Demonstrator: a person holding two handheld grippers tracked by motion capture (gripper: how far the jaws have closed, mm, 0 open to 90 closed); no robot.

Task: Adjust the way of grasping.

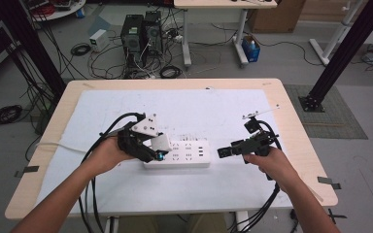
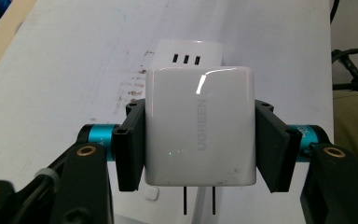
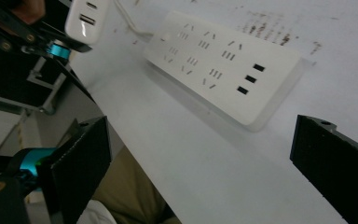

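A white power strip [image 1: 177, 154] with several sockets and three USB ports lies on the white sheet near the table's front. My left gripper [image 1: 156, 146] is shut on a white charger block [image 2: 199, 126], its two prongs pointing down over the strip's left end [image 2: 189, 52]. The black pads [image 2: 131, 149] press both sides of the charger. My right gripper [image 1: 222, 152] stands open just right of the strip, nothing between its jaws. In the right gripper view the strip [image 3: 223, 63] lies ahead and the held charger [image 3: 87, 14] is at the top left.
A white sheet [image 1: 213, 111] covers the wooden table [image 1: 281, 92]. The strip's white cord [image 1: 63, 145] runs off to the left edge. Black cables trail from both grippers over the front edge. Computers and cables stand on the floor beyond the table.
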